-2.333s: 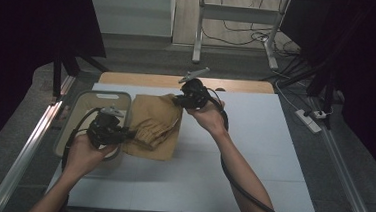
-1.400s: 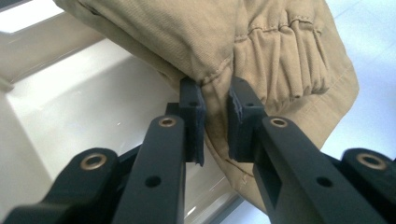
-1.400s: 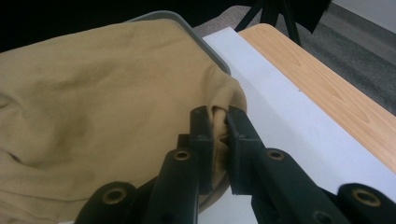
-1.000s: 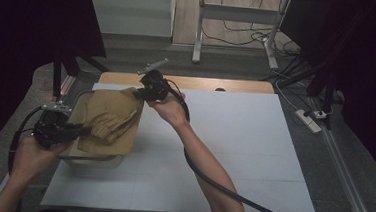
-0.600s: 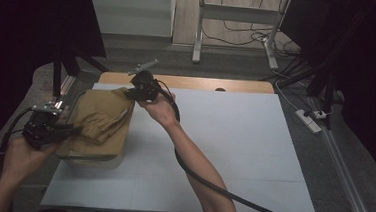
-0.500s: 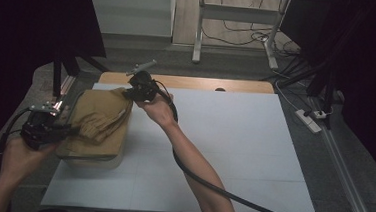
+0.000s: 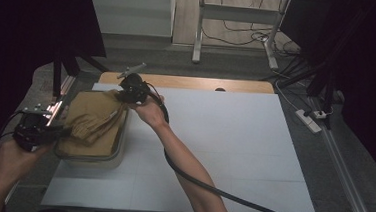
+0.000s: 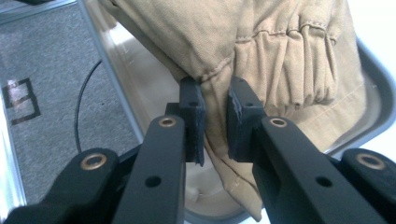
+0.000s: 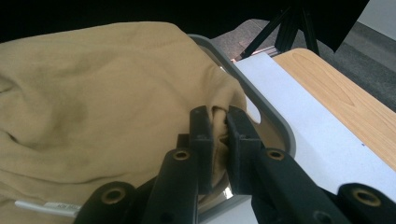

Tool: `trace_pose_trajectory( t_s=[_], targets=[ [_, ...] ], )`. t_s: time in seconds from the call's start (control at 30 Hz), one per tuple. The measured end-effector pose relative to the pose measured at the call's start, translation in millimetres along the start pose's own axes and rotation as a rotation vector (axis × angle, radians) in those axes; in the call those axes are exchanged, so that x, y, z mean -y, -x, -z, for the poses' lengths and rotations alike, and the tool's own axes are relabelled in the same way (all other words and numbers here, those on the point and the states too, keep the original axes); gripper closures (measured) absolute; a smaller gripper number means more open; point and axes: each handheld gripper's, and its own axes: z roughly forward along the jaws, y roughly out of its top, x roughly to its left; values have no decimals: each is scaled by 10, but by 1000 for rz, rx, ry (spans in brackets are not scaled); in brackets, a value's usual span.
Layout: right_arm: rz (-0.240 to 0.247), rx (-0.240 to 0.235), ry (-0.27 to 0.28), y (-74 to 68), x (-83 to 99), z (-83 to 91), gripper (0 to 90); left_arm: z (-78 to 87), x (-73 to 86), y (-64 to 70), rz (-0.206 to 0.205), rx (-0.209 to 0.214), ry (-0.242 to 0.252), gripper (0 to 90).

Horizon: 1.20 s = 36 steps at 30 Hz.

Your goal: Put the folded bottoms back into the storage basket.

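- left gripper [image 7: 54,132]: at the 9 o'clock edge of the tray [image 7: 117,151]. In the left gripper view the jaws are nearly closed, pinching a fold of the tan garment [image 7: 94,122] next to its gathered elastic band [image 8: 299,60].
- tan garment: bunched in the tray at the table's 9 o'clock side, mounded over the rim, with a hem hanging past the tray wall [image 8: 373,79]. Judgement: light, fully limp woven cloth with no stiffness, so it will sag and drag from any pinch point. Not slippery, not fragile.
- Where to grip: seams, hem or the elastic band. Thicker layers give the pads more bite, while a single layer may slip out. Two pinches set well apart keep the bundle under control.
- right gripper [image 7: 126,95]: at the tray's 1 o'clock corner. In the right gripper view the jaws are closed to a narrow gap on a puckered ridge of cloth [image 9: 219,116], just inside the grey rim [image 9: 261,102].
- Risk, judged: overhanging cloth could snag the rim, so tuck the edges inward and down.
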Motion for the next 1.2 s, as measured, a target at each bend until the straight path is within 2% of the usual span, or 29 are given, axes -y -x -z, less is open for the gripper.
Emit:
trace_pose_trajectory(
  t_s=[0.2,0.43,0.93,1.0,1.13,1.2],
  targets=[
    [19,10,-16,-16,55,-130,820,-95,63,-48,20,-1,-16,780],
    [14,18,-31,-16,144,-266,819,-222,121,-68,26,-10,-35,779],
    [20,19,-75,-33,288,-419,800,-363,203,-86,35,-22,-75,778],
    [26,19,-78,-36,295,-430,775,-371,212,-90,36,-22,-81,776],
    [36,32,-72,-41,294,-432,597,-392,231,-75,24,-21,-87,733],
    [24,30,-51,-31,281,-413,563,-383,232,-62,20,-26,-80,721]
  ],
)
